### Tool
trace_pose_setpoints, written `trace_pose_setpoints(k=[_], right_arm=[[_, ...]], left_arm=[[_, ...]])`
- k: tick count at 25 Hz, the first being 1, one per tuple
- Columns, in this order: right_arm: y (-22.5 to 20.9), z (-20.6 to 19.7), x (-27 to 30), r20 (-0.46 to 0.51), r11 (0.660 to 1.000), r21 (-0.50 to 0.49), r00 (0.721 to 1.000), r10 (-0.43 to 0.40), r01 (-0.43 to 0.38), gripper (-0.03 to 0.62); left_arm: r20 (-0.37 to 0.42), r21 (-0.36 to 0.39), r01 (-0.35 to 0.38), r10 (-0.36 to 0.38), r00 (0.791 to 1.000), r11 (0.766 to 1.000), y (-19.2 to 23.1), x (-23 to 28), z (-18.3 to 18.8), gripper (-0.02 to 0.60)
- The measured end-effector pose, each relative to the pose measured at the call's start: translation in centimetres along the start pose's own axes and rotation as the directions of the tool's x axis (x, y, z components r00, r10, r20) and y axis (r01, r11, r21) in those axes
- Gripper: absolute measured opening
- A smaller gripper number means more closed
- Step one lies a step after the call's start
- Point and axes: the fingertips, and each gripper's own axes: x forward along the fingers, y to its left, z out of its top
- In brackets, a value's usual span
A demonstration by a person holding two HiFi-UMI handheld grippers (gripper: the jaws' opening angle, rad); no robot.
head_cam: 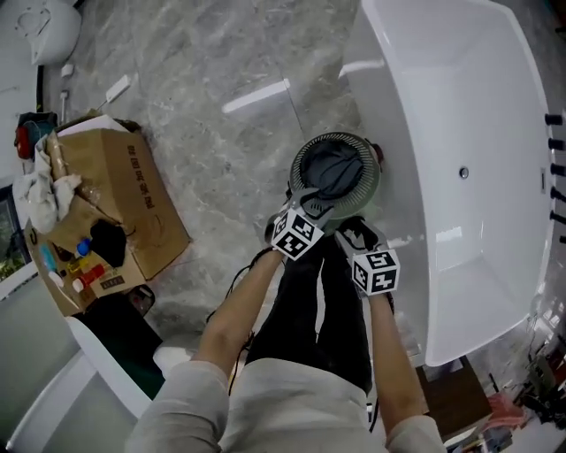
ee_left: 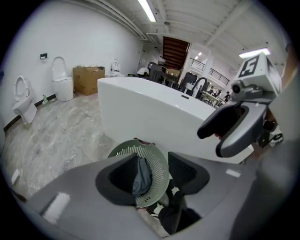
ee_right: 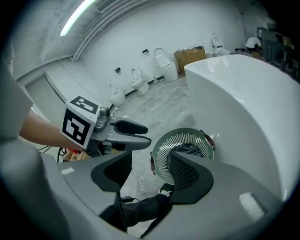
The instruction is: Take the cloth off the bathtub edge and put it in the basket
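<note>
The grey marbled floor [head_cam: 203,97] fills the left and far side of the head view. The white bathtub [head_cam: 460,133] runs along the right, its long axis going from near to far. At the left stands an open cardboard box [head_cam: 141,203] stuffed with rags, bottles and other small items. A white toilet [head_cam: 44,26] sits in the far left corner. The person's dark trousers [head_cam: 309,310] and both bare forearms reach in from the near edge.

The basket [head_cam: 364,155], round, green and slatted, stands on the floor just beside the left outer wall of the bathtub, a little beyond the person's feet. The cloth [head_cam: 334,172], dark grey-blue and bunched, lies inside the basket, below its rim.

The left gripper [head_cam: 311,202] hangs above the near left rim of the basket, pointing steeply down. Its fingers [ee_left: 117,178] stand moderately apart with nothing between them. Through the gap its own view shows only the basket and the cloth far below.

The right gripper [head_cam: 356,234] is just to the right and nearer to the person, close beside the left one but apart from it. Its fingers [ee_right: 187,176] are also moderately apart and grip nothing. The gap shows the floor, a dark shoe and the basket's rim beneath.
</note>
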Motion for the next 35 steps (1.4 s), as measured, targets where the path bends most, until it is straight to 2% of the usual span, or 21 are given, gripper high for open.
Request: trace_pose_setpoints(k=[4, 10, 13, 16, 18, 21, 24, 28, 32, 35], right_arm=[[2.1, 1.8, -3.4, 0.002, 0.999, -0.032, 1.000, -0.007, 0.007, 0.232], [5.4, 2.3, -8.1, -0.029, 0.996, -0.088, 0.999, -0.013, 0.010, 0.232], [6.2, 2.9, -10.2, -0.028, 0.992, -0.119, 0.999, -0.045, 0.042, 0.232], [6.2, 4.3, -12.4, 0.004, 0.993, -0.077, 0.996, -0.093, 0.093, 0.232], [6.9, 5.2, -13.6, 0.040, 0.994, -0.067, 0.995, -0.088, 0.091, 0.232], [7.3, 5.9, -14.9, 0.067, 0.992, -0.083, 0.994, -0.086, 0.091, 0.232], [7.1, 7.2, -15.4, 0.140, 0.995, 0.002, 0.985, -0.100, 0.101, 0.232], [6.6, 9.1, -16.2, 0.233, 0.989, 0.094, 0.963, -0.134, 0.115, 0.232], [6.3, 9.5, -16.7, 0.278, 0.985, 0.130, 0.950, -0.142, 0.110, 0.232], [6.1, 10.6, -17.0, 0.285, 0.984, 0.143, 0.948, -0.143, 0.105, 0.232]], left_arm=[[0.044, -0.082, 0.006, -0.002, 0.999, 0.997, -1.9, -4.5, 2.1, 0.255], [0.047, -0.093, 0.015, -0.010, 0.999, 0.996, -4.8, -10.4, 3.2, 0.255], [0.047, -0.105, 0.019, -0.014, 0.999, 0.994, -5.7, -12.6, 3.5, 0.255], [0.072, -0.155, 0.014, -0.003, 0.997, 0.988, -6.0, -14.5, 4.5, 0.255], [0.085, -0.188, 0.015, 0.001, 0.996, 0.982, -6.3, -15.5, 5.2, 0.254], [0.093, -0.194, 0.045, -0.027, 0.995, 0.980, -7.3, -16.2, 6.6, 0.253], [0.122, -0.221, 0.078, -0.052, 0.991, 0.972, -6.9, -17.4, 8.4, 0.254], [0.171, -0.238, 0.088, -0.047, 0.984, 0.967, -6.6, -18.8, 11.7, 0.255], [0.244, -0.273, 0.109, -0.041, 0.969, 0.956, -7.7, -20.0, 14.3, 0.253], [0.252, -0.279, 0.124, -0.052, 0.966, 0.952, -7.6, -20.9, 14.9, 0.253]])
